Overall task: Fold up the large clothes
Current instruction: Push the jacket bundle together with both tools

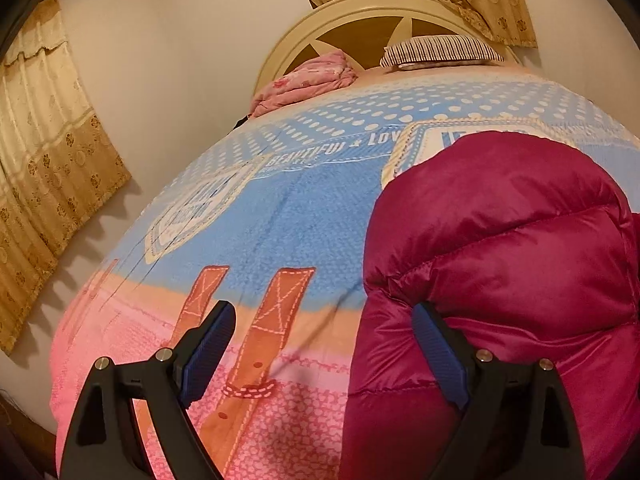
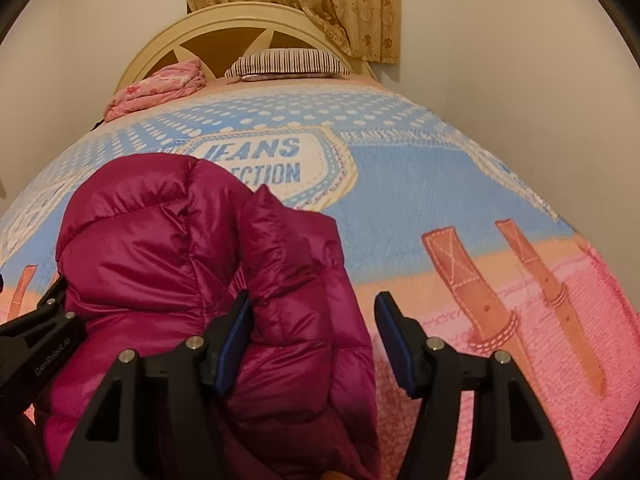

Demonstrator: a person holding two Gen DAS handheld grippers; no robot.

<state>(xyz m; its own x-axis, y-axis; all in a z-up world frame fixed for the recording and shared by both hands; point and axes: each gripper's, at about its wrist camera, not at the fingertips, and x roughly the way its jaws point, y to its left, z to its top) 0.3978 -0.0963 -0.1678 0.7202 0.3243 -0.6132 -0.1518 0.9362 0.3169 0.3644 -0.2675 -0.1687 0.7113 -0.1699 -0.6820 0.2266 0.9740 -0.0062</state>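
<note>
- Because both tools stand with jaws apart and nothing pinched, the first risk lies at the bottom of each frame: the left gripper (image 1: 324, 328) has one blue pad against the coat's near left edge and the other over bare blanket, so closing here would likely catch only a thin skin of shell, or the blanket with it.
- While the right gripper (image 2: 314, 328) straddles the coat's right edge at lower centre of its view, its jaws are open around a puffy fold without pressing it; the slick fabric could slide out as they close.
- Puffed filling may spring any fold open again, I judge.
- Glossy magenta quilted down coat (image 2: 192, 248): it lies bunched in a rounded heap on the near part of the blue-and-pink printed fleece blanket (image 2: 500, 248), left of centre in the right view, right half of the left view (image 1: 520, 240).
- Farther up, a striped pillow (image 2: 286, 62) rests by the cream headboard (image 1: 344, 12).
</note>
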